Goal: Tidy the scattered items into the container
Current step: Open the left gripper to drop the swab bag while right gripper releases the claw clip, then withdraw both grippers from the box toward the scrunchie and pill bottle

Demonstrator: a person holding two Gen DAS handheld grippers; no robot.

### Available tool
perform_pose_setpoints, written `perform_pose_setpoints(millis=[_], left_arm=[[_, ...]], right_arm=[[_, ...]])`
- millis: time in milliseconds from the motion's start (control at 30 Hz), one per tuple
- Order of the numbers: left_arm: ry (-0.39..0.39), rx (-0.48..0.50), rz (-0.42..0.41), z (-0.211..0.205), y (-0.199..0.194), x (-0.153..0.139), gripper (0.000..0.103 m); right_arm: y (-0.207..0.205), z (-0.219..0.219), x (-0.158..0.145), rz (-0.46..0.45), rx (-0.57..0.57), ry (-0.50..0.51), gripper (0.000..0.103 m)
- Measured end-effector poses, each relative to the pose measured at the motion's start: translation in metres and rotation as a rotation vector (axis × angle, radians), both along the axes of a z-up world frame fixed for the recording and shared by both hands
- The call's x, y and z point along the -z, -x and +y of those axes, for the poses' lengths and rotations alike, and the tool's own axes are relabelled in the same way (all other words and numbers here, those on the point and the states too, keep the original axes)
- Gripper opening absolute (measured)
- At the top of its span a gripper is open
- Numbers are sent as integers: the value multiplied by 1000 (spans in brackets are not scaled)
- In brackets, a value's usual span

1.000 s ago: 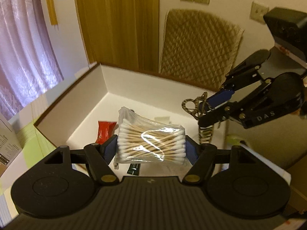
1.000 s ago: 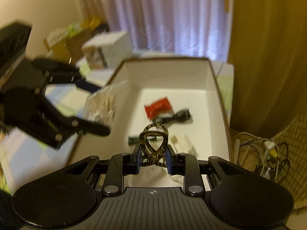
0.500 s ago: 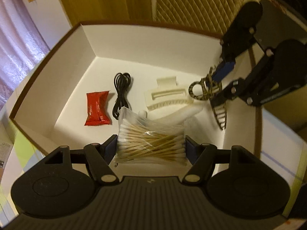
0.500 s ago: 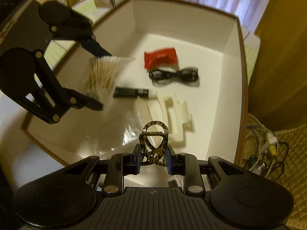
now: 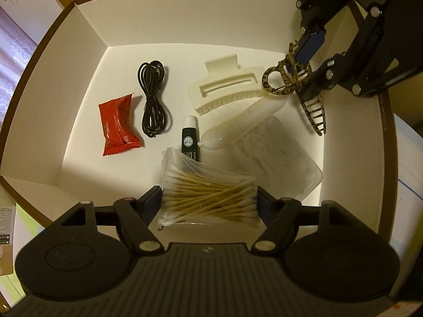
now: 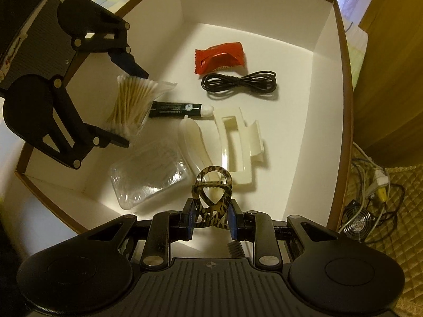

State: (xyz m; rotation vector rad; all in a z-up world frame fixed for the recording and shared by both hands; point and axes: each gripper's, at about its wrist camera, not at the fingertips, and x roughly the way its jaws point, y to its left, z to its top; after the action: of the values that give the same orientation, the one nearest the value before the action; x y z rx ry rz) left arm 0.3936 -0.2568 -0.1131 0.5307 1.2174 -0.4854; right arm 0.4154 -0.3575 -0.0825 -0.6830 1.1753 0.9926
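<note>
Above the white box (image 5: 87,34), both tongs hang with a load. The left tongs (image 5: 208,203) are closed on a clear bag of cotton swabs (image 5: 208,198); the sticks run crosswise from one pad to the other, and the bag's loose end points toward the box's middle. The right tongs (image 6: 211,218) are clamped on a leopard-print hair claw (image 6: 211,198), its looped handles standing up toward the box's middle and its teeth hanging down by the box's right wall.

On the box floor, just beyond the swabs, lies a dark green tube (image 5: 189,138), its white cap pointing away from them. Beside the tube rests a pale oblong case (image 5: 238,124), with a clear plastic tray (image 5: 277,155) against it and a cream hair claw (image 5: 227,89) past it. A coiled black cable (image 5: 153,100) and a red snack packet (image 5: 117,124) lie toward the box's left wall.

Compared with half a second ago, both tongs have dropped lower into the box, and the swab bag now overlaps the green tube's end in the left wrist view.
</note>
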Motion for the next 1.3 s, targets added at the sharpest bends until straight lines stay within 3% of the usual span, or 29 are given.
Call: perform_pose_setpoints(millis=[133,167,200,267,367,600,767,1300], left_arm=[[-7,1,17,0,0,2,82],[-11,2,18,0,1,2,84],[-15,5,17,-1,1,2,85],[-22,5,13,-1,2,2,89],[-20,1,7,0,3,-1,89],[-17,3,-12,0,8,-8,91],[-11,-10,-33,0,13,-17,92],[-10,-59,-123,-4,43,-58,96]], right_arm=[[-2,-1,1,24,17,1,23],[-3,-1,0,32,20,-9,27],[-2,-1,-2,35,26,-17,34],[-1,-1,-6,64,21,-46,59],[7,3,-12,49,14,-73,74],[12,1,-16,37,4,-71,81],[20,0,-22,-7,-3,-77,97],[41,-14,-52,-74,52,-128,101]])
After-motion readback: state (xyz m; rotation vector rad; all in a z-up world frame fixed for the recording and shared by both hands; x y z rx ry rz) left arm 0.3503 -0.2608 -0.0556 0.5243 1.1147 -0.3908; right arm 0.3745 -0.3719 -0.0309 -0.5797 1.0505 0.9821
